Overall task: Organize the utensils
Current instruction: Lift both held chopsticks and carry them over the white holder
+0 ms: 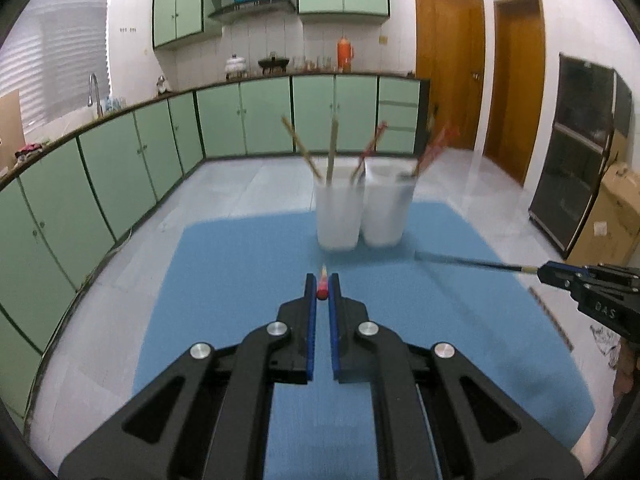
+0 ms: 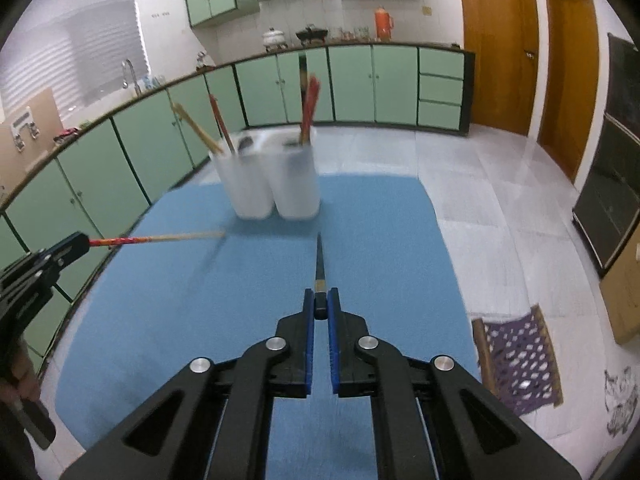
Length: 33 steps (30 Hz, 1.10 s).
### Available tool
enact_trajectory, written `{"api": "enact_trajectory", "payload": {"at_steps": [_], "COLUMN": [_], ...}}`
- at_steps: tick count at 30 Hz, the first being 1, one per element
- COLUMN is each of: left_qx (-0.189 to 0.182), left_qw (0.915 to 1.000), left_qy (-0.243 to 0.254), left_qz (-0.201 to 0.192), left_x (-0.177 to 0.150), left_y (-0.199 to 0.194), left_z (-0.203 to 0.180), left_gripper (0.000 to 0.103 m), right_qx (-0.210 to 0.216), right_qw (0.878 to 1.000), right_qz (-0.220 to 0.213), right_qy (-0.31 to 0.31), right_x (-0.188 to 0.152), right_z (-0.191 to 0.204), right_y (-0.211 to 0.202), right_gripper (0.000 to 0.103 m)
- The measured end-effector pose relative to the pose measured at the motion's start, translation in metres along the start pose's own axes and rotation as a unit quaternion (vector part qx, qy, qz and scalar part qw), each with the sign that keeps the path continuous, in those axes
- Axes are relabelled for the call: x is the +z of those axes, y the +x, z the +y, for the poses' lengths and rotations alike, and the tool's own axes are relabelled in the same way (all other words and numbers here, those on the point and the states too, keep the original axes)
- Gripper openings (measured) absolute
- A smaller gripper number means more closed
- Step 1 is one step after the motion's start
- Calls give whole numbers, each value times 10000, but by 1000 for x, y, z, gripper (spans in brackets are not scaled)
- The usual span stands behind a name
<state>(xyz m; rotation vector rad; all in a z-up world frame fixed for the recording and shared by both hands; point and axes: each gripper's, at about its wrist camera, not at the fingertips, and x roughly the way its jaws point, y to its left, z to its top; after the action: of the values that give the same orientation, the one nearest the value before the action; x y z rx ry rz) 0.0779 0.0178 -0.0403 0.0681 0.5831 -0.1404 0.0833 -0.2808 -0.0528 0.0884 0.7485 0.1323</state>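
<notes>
Two white translucent cups (image 1: 340,216) (image 1: 386,212) stand side by side at the far end of a blue mat (image 1: 240,280), each holding chopsticks; they also show in the right wrist view (image 2: 246,184) (image 2: 296,180). My left gripper (image 1: 322,286) is shut on a red-ended chopstick (image 1: 322,280) that points toward the cups; from the right wrist view it (image 2: 160,239) shows at left. My right gripper (image 2: 320,300) is shut on a dark chopstick (image 2: 319,260) pointing at the cups; in the left wrist view it (image 1: 472,263) comes in from the right.
The mat (image 2: 380,260) lies on a pale surface. A woven purple-seated stool (image 2: 520,360) sits at right. Green cabinets (image 1: 100,184) run along the left and back. A cardboard box (image 1: 608,220) and a dark cabinet (image 1: 576,152) stand at right.
</notes>
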Motion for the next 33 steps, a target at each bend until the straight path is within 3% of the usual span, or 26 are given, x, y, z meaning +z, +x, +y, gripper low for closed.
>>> {"api": "enact_trajectory", "payload": {"at_steps": [6, 12, 21, 33], "left_qx": [-227, -501, -650, -627], "left_qw": [9992, 9977, 9956, 9835], "left_qy": [-63, -9, 88, 6], "left_qz": [-337, -448, -670, -1696], "left_x": [47, 88, 123, 212], "left_y": [1, 11, 5, -27], "left_z": [8, 11, 13, 16], "left_gripper": [5, 5, 5, 5], "right_qx": [235, 461, 740, 1113], "right_qw": [9994, 9977, 9934, 9844], "right_qz": [-164, -64, -148, -795], "right_qy": [-204, -499, -869, -1109], "right_x": [44, 80, 118, 195], "right_z": [0, 8, 20, 36], "right_y": [-14, -10, -23, -55], "right_gripper": [6, 6, 6, 6]}}
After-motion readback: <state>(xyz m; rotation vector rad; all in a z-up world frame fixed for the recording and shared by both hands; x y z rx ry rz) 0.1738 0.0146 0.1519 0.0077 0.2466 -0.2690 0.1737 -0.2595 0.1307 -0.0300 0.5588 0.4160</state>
